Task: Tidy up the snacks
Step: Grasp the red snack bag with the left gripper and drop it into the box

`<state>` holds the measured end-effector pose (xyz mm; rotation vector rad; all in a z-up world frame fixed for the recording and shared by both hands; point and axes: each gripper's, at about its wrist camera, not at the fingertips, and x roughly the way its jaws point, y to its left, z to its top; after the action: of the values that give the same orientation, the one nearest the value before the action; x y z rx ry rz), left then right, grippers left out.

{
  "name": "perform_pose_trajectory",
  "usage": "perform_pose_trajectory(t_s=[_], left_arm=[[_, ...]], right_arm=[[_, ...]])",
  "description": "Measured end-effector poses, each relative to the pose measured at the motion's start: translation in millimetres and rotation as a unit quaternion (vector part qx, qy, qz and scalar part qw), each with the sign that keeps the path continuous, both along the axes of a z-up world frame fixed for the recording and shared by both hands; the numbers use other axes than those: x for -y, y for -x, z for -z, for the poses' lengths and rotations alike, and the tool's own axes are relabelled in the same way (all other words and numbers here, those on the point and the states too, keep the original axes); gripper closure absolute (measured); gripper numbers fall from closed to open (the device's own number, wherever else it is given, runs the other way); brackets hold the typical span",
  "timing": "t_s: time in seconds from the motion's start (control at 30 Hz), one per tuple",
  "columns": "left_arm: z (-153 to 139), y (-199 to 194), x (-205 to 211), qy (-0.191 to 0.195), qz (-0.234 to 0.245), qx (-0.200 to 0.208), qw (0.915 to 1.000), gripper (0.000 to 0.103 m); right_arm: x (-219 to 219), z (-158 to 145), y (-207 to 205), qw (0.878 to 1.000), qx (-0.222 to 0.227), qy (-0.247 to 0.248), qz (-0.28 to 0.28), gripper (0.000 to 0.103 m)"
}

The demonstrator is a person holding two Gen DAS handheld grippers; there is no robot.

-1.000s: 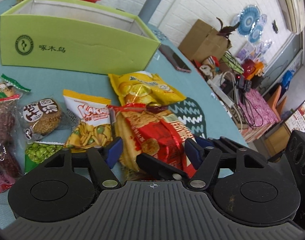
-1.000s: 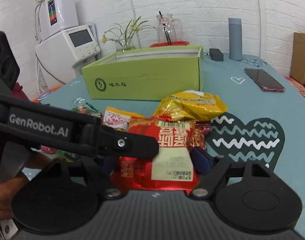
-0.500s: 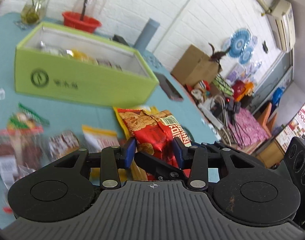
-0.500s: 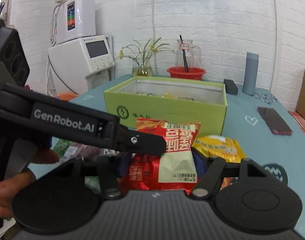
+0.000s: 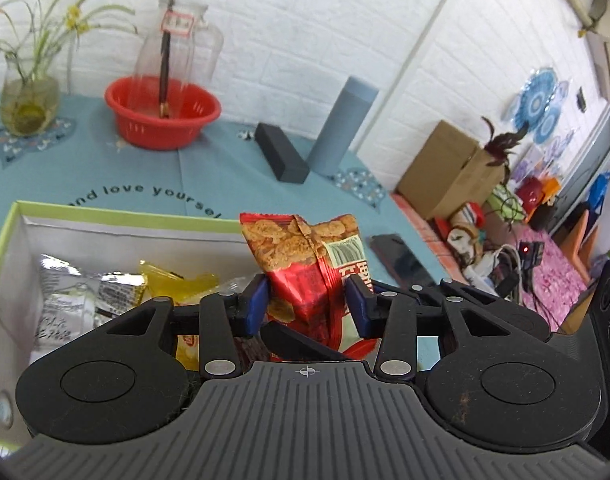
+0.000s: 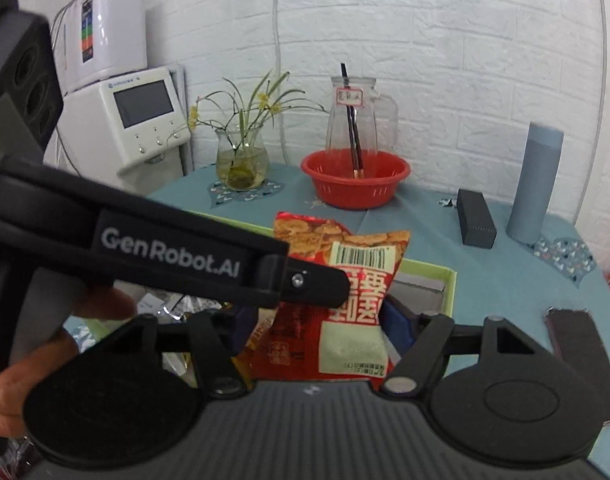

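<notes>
Both grippers hold one red snack bag with a cracker picture. My left gripper point(image 5: 307, 304) is shut on the bag point(image 5: 309, 268), blue pads pressed on its sides. My right gripper point(image 6: 317, 322) is shut on the same bag point(image 6: 345, 292), barcode side facing the camera. The bag hangs upright over the open green box point(image 5: 9, 236), which holds a silver packet point(image 5: 77, 292) and a yellow packet point(image 5: 177, 284). The box's far right corner shows in the right wrist view point(image 6: 445, 284). The left gripper's black body crosses the right wrist view point(image 6: 165, 252).
A red basket with a glass jug point(image 5: 163, 112), a plant vase point(image 5: 27, 100), a blue-grey cylinder point(image 5: 341, 128) and a black case point(image 5: 281, 152) stand behind the box on the teal tablecloth. A phone point(image 5: 401, 256) lies to the right. A white machine point(image 6: 133, 124) stands beyond the table.
Both grippers lifted the red bag from the snack pile on the table and carried it forward over the green box. The box interior now lies below the bag.
</notes>
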<state>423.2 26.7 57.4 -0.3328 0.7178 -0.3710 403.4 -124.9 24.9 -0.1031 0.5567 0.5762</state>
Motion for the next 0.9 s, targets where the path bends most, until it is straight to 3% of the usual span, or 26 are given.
perform_pose_trajectory(t_s=[0.1, 0.13, 0.2, 0.3, 0.4, 0.57, 0.73, 0.9], left_arm=[[2, 3, -10, 0.019, -0.006, 0.011, 0.9997, 0.053], [-3, 12, -14, 0.024, -0.013, 0.025, 0.9993, 0.049], [-17, 36, -19, 0.02, -0.018, 0.061, 0.9978, 0.044], [-37, 80, -21, 0.018, -0.021, 0.103, 0.9943, 0.034], [-44, 126, -22, 0.034, -0.016, 0.121, 0.9919, 0.031], [-18, 195, -11, 0.054, -0.003, 0.092, 0.9942, 0.028], [37, 248, 1, 0.08, 0.003, 0.014, 0.9967, 0.029], [68, 273, 7, 0.086, 0.001, -0.031, 0.9958, 0.036]], right_arm=[[20, -2, 6, 0.999, 0.017, -0.03, 0.021, 0.022], [28, -8, 15, 0.999, 0.027, -0.041, 0.023, 0.02], [47, -23, 43, 0.996, 0.062, -0.055, 0.034, 0.009], [71, -38, 90, 0.992, 0.098, -0.063, 0.046, 0.01], [88, -34, 140, 0.992, 0.092, -0.065, 0.051, 0.01], [102, 6, 213, 0.996, 0.034, -0.061, 0.063, 0.01], [105, 55, 267, 0.994, -0.047, -0.063, 0.073, 0.01], [102, 70, 309, 0.994, -0.052, -0.044, 0.091, 0.01]])
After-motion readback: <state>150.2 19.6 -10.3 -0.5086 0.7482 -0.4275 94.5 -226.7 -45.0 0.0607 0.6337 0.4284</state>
